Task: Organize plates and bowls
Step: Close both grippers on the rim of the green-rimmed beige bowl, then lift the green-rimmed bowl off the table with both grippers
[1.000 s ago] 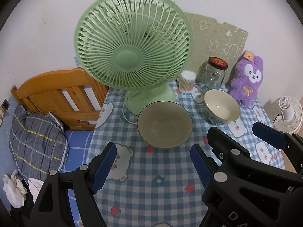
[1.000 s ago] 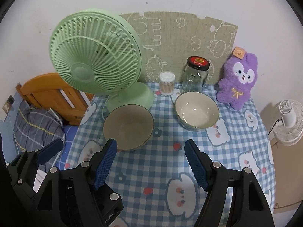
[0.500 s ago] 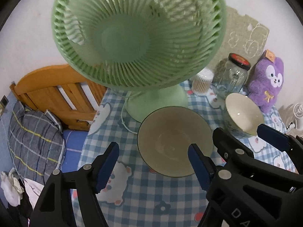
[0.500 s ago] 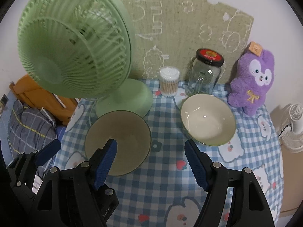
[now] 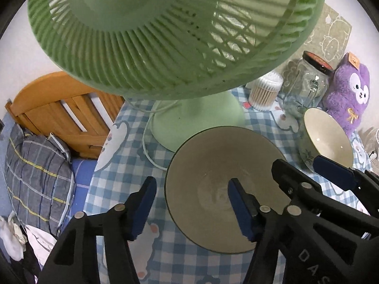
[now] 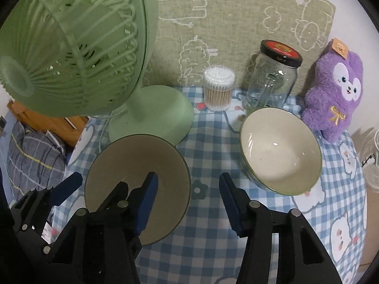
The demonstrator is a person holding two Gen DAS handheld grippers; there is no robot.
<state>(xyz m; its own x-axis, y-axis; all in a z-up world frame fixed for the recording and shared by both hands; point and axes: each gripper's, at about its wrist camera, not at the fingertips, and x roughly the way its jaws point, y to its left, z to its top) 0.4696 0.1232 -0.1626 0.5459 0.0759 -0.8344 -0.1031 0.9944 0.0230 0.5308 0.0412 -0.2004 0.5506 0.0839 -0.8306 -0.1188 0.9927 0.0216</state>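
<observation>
A wide grey-beige bowl (image 5: 213,165) (image 6: 132,156) sits on the checked tablecloth in front of the fan's base. My left gripper (image 5: 191,201) straddles its left rim, one finger outside and the other over the inside. Its jaws are closing and the pads are not pressing on the rim. My right gripper (image 6: 189,194) straddles the same bowl's right rim, jaws also closing, pads clear of it. Each gripper shows in the other's view: the right gripper (image 5: 305,168), the left gripper (image 6: 94,187). A white bowl with a green rim (image 6: 279,151) (image 5: 327,139) stands to the right.
A green fan (image 5: 165,35) (image 6: 71,47) looms over the grey bowl. Behind stand a cotton-swab tub (image 6: 218,92), a glass jar (image 6: 272,80) and a purple plush (image 6: 334,94). The table (image 6: 213,236) drops off at left to a wooden bed frame (image 5: 59,108).
Both grippers have come down and forward onto the grey bowl, and both pairs of jaws have narrowed. The bowl and the fan now fill far more of each view.
</observation>
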